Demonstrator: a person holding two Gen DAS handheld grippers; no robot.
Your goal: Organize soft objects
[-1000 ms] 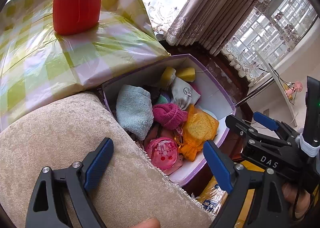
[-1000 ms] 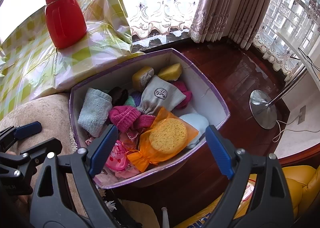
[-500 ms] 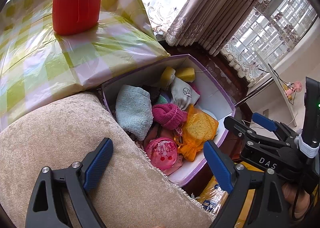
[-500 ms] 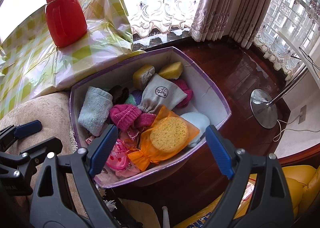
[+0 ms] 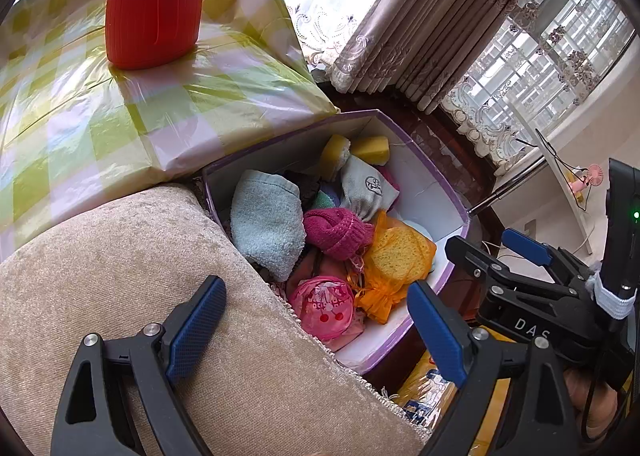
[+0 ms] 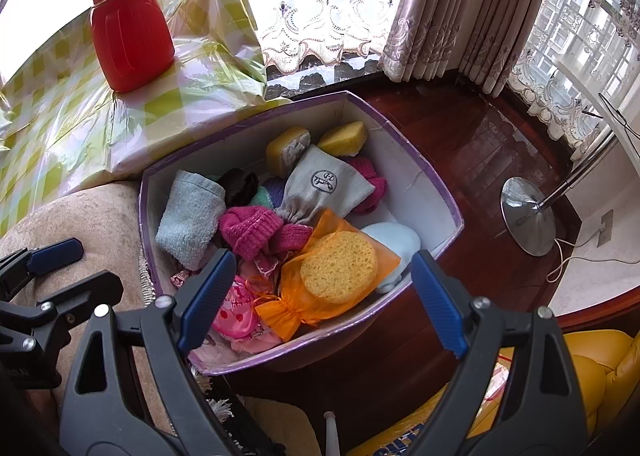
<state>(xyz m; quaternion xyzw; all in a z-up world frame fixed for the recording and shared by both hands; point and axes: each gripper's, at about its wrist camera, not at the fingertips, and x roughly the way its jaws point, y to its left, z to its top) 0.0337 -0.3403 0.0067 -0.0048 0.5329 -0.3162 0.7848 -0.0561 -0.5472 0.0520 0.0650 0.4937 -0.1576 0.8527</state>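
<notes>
Soft objects fill the purple box point(image 6: 420, 192); left tongs point(image 5: 316, 328) and right tongs point(image 6: 320, 296) hang spread, pinching nothing.

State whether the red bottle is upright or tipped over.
Upright: the red bottle stands on its base, cap on top, on the checked wrapped parcel.

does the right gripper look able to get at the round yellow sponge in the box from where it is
Probably yes. The right gripper is open and empty, and the sponge lies on top of the pile inside an orange mesh bag near the box front, nothing over it. It would grab bag and sponge together.
</notes>
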